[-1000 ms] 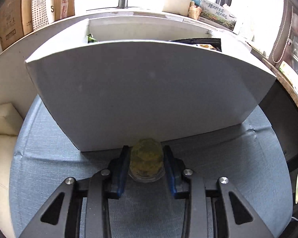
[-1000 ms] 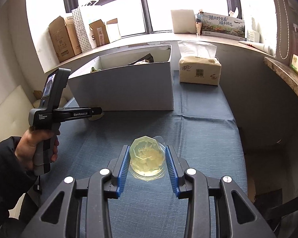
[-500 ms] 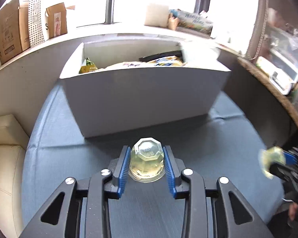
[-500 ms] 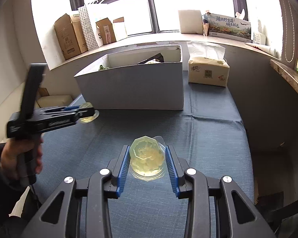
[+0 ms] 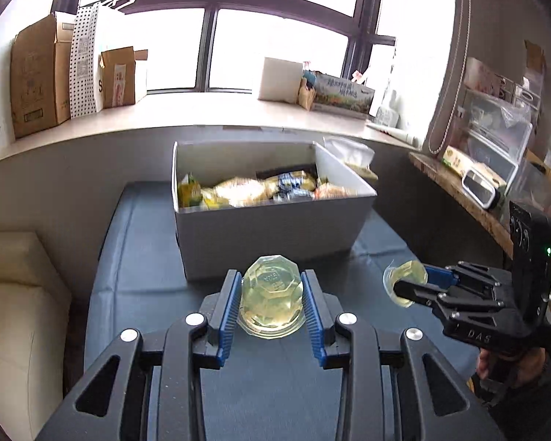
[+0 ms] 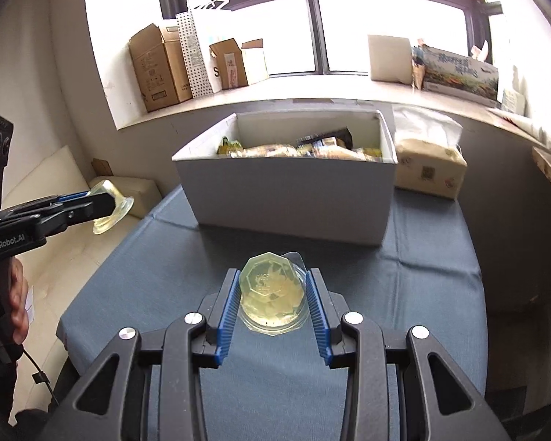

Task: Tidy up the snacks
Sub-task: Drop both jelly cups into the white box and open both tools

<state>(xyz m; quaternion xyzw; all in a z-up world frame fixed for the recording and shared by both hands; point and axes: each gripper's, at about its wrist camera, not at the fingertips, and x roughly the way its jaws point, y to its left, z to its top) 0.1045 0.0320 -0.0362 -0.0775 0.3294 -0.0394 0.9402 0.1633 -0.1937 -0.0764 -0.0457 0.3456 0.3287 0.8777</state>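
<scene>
My left gripper [image 5: 272,303] is shut on a clear yellow jelly cup [image 5: 271,299], held in the air in front of the grey storage box [image 5: 268,228]. The box holds several wrapped snacks [image 5: 253,189]. My right gripper [image 6: 272,299] is shut on a second jelly cup [image 6: 272,294], also short of the box [image 6: 290,202]. In the left wrist view the right gripper [image 5: 404,286] shows at the right with its cup [image 5: 406,281]. In the right wrist view the left gripper [image 6: 106,207] shows at the left with its cup [image 6: 112,211].
The box stands on a blue-grey table cloth [image 5: 136,257]. A tissue pack [image 6: 428,169] lies right of the box. Cardboard boxes [image 6: 158,68] and a paper bag line the window sill. A cream cushion [image 5: 14,294] sits left of the table, a wooden shelf [image 5: 459,191] to the right.
The left gripper has risen and drawn back from the box wall, so the box's inside now shows. The right gripper moved slightly closer to the box. Both still hold their cups.
</scene>
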